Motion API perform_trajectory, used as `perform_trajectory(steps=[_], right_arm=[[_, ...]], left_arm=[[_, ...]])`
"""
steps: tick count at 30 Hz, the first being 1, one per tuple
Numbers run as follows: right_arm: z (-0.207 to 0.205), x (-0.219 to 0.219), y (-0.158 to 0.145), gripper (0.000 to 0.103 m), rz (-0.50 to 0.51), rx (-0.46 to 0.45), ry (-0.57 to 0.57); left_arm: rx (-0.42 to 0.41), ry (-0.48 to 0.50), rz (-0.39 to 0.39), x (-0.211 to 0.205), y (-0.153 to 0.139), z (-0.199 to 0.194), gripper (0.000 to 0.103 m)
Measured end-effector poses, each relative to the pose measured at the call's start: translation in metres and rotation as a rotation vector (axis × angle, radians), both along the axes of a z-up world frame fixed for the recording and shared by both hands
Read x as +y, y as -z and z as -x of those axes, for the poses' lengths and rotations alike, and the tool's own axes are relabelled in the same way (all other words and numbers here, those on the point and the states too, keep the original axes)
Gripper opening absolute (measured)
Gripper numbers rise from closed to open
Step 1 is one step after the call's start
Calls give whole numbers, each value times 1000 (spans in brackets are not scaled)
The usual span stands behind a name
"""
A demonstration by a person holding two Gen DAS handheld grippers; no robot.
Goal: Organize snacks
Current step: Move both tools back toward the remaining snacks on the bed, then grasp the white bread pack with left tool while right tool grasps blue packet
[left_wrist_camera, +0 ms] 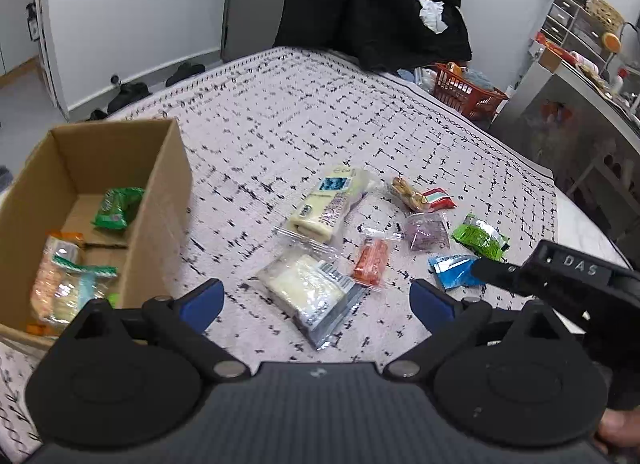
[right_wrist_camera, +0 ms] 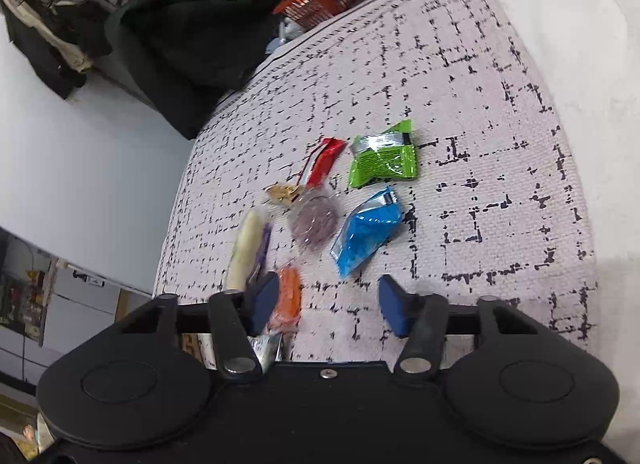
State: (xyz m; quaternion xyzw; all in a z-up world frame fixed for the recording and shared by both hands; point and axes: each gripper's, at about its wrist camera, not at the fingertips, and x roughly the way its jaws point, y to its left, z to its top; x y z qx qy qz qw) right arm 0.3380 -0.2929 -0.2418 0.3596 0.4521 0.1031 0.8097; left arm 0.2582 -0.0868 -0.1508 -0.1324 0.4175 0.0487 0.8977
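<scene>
Snacks (left_wrist_camera: 72, 272) inside cardboard box (left_wrist_camera: 168, 191)

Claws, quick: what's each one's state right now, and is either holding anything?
Left claw: open, holding nothing, white snack packet lies beyond it.
Right claw: open, nothing gripped.

The right tool (right_wrist_camera: 326, 302) is held above the patterned bedspread (right_wrist_camera: 460, 103), its blue pads apart with nothing gripped. A blue packet (right_wrist_camera: 366, 234) is seen just ahead, a green packet (right_wrist_camera: 384, 159) beyond it. An orange packet (right_wrist_camera: 289, 296) lies beside the left pad. A black garment (right_wrist_camera: 192, 39) is piled past the bedspread's far edge.
</scene>
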Motion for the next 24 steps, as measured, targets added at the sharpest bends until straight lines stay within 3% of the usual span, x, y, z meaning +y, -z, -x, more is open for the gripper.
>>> perform_trajectory(steps=[5,16,24], right_arm=[[-11,0,10,41,-1,15,17],[-29,-1,24,41,22,28,26],[-36,4,31,40,49,-9,27]], left_arm=[[37,-35,18,-3,13,-16,94],[86,-108,7,-8,43,-40,79],[130,-168,-3,-6,58,-57,72]])
